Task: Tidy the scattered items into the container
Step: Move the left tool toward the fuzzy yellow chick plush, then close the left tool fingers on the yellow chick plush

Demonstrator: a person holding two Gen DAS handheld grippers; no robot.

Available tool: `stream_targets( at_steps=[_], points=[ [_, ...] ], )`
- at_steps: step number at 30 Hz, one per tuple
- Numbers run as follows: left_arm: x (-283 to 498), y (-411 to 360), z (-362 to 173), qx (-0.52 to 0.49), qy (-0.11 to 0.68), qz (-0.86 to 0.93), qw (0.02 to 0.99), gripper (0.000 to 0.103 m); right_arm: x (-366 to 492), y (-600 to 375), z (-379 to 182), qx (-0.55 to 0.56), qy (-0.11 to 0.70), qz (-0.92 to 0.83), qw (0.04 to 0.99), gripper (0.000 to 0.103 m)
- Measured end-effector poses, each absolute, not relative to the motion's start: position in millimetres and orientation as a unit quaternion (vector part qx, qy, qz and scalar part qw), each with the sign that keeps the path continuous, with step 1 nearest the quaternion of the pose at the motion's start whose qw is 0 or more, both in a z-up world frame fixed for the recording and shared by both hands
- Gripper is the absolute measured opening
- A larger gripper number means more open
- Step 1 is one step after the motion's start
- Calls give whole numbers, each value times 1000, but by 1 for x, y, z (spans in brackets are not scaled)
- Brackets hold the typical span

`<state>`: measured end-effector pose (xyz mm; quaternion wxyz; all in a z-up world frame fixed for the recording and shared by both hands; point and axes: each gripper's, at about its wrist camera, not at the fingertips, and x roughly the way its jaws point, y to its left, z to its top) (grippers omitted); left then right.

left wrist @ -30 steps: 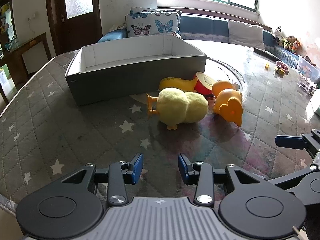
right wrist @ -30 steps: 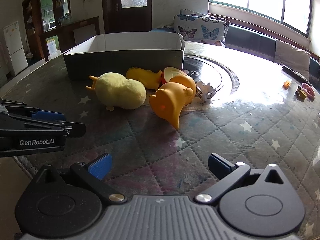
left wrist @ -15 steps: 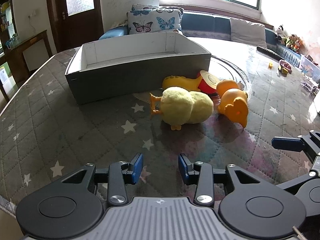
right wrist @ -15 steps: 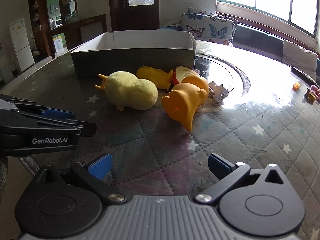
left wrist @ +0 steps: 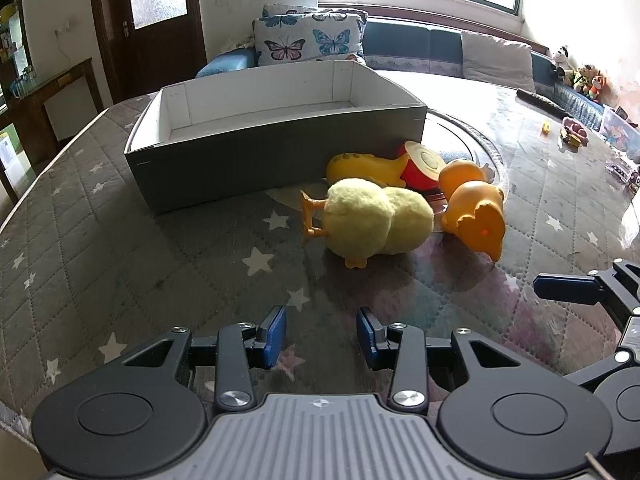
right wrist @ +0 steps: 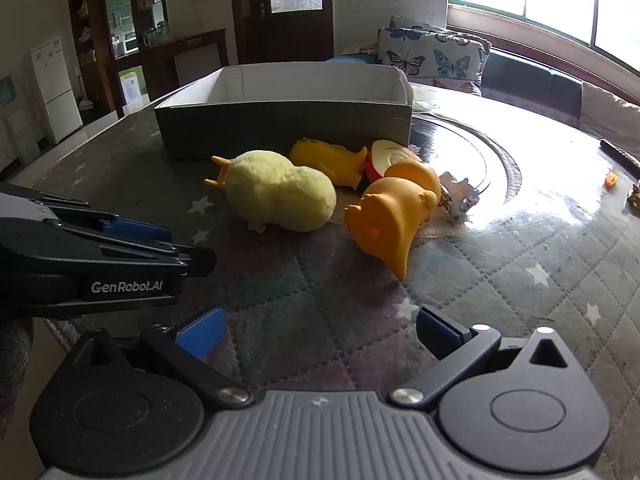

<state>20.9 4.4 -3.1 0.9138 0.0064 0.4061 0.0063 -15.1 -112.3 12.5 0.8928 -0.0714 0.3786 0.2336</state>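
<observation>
The toys lie in a tight cluster on the table (left wrist: 120, 264), just in front of the box's (left wrist: 256, 160) near wall and toward its right end: a plush chick (left wrist: 376, 224) on its side nearest the grippers, a yellow rubber toy (left wrist: 360, 166) behind it against the box, a red-and-cream piece (left wrist: 422, 164) beside that, an orange duck-like toy (left wrist: 476, 220) to the right, and a small pale object (right wrist: 458, 194) behind the orange one. What shows of the box floor is bare, though the near wall hides its front strip. The left gripper (left wrist: 321, 334) hangs low over the table short of the chick with its jaws a moderate way apart and nothing between them; the right gripper (right wrist: 316, 332) is spread wider, also holding nothing, aimed at the orange toy. The chick looks like the easiest pick: soft, so it will squash and hold, but the left jaws may need to part further to span its body. I would close across the narrower waist between its two lobes rather than on the thin orange legs. The orange toy is likely smooth and hollow, so a grip on its neck should slip less. Either lift must clear the box wall before release, and should avoid nudging the neighbours.
</observation>
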Motion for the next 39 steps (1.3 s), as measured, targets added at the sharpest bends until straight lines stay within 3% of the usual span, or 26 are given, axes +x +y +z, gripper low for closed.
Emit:
stream_targets(
  at_steps=[39],
  points=[
    [55, 27, 21, -38, 402, -39, 914, 41, 25, -87, 21, -69, 354, 276, 891, 94]
  ],
)
